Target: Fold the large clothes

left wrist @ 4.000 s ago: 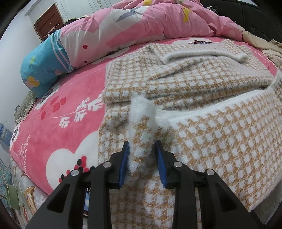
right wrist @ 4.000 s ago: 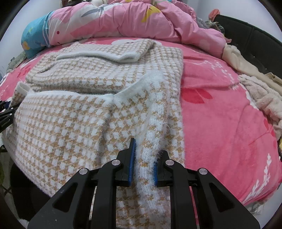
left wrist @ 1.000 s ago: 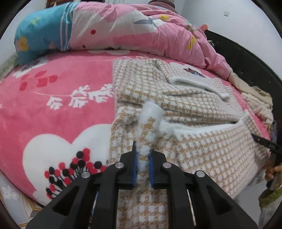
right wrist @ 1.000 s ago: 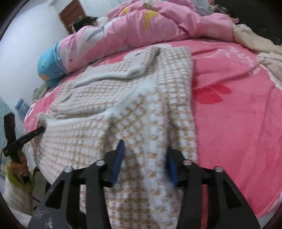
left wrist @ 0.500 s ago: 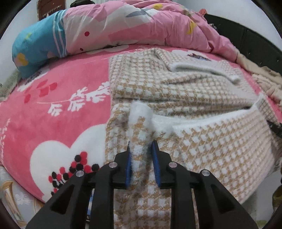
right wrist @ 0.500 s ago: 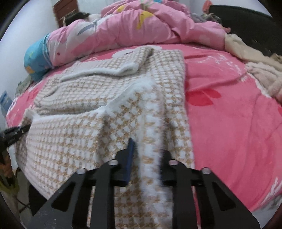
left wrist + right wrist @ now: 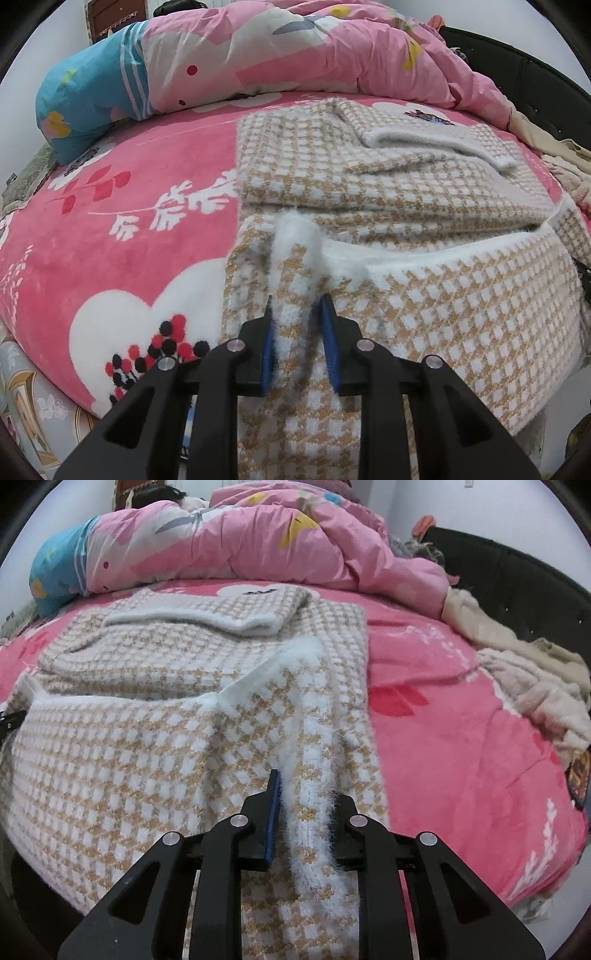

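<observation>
A large tan-and-white checked fuzzy sweater lies partly folded on the pink bed, its lower part draped over the near edge. It also shows in the right wrist view. My left gripper straddles the sweater's left hem corner, with the jaws apart around a bunched fold. My right gripper straddles the right hem edge with its white fuzzy trim, and its jaws stand apart too.
A pink blanket covers the bed. A rolled pink and blue duvet lies along the far side. Beige clothes are heaped at the right by the black bed frame.
The left jaws were pinched on the hem one second ago and have opened wider. The right jaws narrowed and then widened again. Both views shifted slightly.
</observation>
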Demonstrator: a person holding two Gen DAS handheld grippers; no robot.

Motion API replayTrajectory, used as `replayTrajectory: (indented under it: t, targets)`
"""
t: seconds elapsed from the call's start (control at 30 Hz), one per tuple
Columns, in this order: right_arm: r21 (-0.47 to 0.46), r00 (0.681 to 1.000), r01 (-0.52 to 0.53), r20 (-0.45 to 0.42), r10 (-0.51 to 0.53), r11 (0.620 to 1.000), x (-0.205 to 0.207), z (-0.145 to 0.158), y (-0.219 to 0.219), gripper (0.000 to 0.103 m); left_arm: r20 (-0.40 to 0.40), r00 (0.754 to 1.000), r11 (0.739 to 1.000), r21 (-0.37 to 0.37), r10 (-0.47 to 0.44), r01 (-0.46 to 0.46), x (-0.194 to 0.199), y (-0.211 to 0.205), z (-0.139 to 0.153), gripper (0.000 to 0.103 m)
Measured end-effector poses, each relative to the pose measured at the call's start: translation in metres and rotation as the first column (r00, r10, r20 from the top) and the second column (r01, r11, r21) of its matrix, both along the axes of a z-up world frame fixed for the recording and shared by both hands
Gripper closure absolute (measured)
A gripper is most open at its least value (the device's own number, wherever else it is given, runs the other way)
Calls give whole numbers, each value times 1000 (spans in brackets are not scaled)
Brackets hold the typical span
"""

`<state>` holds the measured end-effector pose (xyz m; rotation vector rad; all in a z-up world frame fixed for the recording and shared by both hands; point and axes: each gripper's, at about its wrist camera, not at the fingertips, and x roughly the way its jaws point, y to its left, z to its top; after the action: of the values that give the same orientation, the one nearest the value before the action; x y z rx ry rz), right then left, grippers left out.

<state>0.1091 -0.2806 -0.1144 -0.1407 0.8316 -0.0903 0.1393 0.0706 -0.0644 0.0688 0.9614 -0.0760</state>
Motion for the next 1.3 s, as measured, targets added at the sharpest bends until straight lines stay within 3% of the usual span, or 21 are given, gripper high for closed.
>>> replayTrajectory:
  t: [0.2, 1.3]
  targets:
    - [47, 1000, 3, -13, -2, 999, 5, -6, -8, 84, 2, 1000, 1000, 25, 6, -6, 0, -4, 0, 80]
    - [27, 1000, -3, -12, 3, 1000, 12, -11, -5, 84, 1, 1000, 999, 32, 8, -8, 0, -5, -1, 80]
